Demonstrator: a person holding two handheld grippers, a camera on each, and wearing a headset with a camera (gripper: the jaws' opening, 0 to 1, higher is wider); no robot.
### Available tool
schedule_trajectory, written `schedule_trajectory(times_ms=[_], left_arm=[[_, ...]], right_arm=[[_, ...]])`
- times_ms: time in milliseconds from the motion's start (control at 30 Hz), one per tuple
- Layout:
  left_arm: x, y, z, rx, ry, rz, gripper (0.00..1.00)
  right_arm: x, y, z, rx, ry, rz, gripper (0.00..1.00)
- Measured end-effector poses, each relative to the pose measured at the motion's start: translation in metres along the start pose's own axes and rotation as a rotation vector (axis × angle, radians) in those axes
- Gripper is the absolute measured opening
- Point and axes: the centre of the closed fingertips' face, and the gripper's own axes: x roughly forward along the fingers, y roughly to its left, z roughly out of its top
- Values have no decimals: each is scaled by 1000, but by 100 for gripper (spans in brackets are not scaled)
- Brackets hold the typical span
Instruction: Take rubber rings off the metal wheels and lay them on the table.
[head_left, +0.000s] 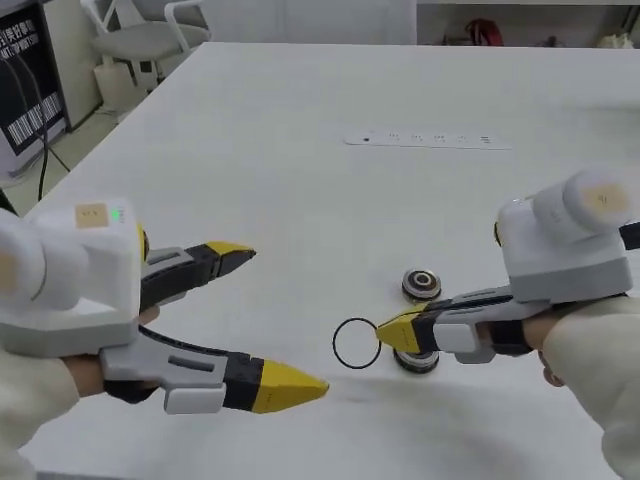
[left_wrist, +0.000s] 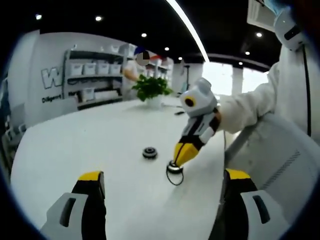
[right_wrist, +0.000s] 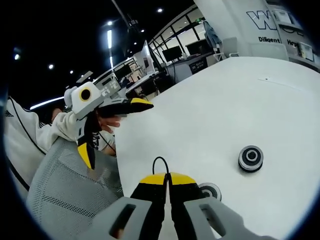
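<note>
My right gripper (head_left: 385, 330) is shut on a thin black rubber ring (head_left: 356, 343), which sticks out as a loop past its yellow tips, just over the white table (head_left: 300, 180). Directly under those tips sits a metal wheel (head_left: 417, 361). A second wheel (head_left: 421, 285), dark around its rim, lies a little farther back. In the right gripper view the ring (right_wrist: 160, 163) loops up from the shut gripper (right_wrist: 169, 178), with one wheel (right_wrist: 210, 191) beside it and the other (right_wrist: 250, 158) to the right. My left gripper (head_left: 270, 318) stands open to the left, holding nothing.
A white power strip (head_left: 430, 140) lies across the table's far middle. An office chair (head_left: 150, 35) stands beyond the far left corner. A grey mesh chair (right_wrist: 70, 185) is near the table's front edge, and a potted plant (left_wrist: 152, 87) stands at the far end.
</note>
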Motion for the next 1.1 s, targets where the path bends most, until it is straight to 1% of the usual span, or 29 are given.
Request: schedule_trajectory(times_ms=[167, 300, 400, 600, 867, 1100], left_arm=[[1, -3, -2, 2, 9, -9, 100], [2, -4, -1, 5, 8, -12, 100], [1, -4, -1, 9, 11, -9, 95], [2, -5, -3, 6, 15, -15, 93], [1, -6, -4, -2, 19, -21, 92], [1, -6, -5, -9, 22, -26, 91]], right_arm=[[5, 0, -6, 3, 16, -4, 0], [8, -1, -10, 3, 31, -8, 0], [8, -4, -11, -1, 34, -11, 0], [9, -9, -14, 8, 43, -22, 0], [15, -8, -21, -4, 73, -17, 0], [16, -8, -24, -16, 84, -16, 0]])
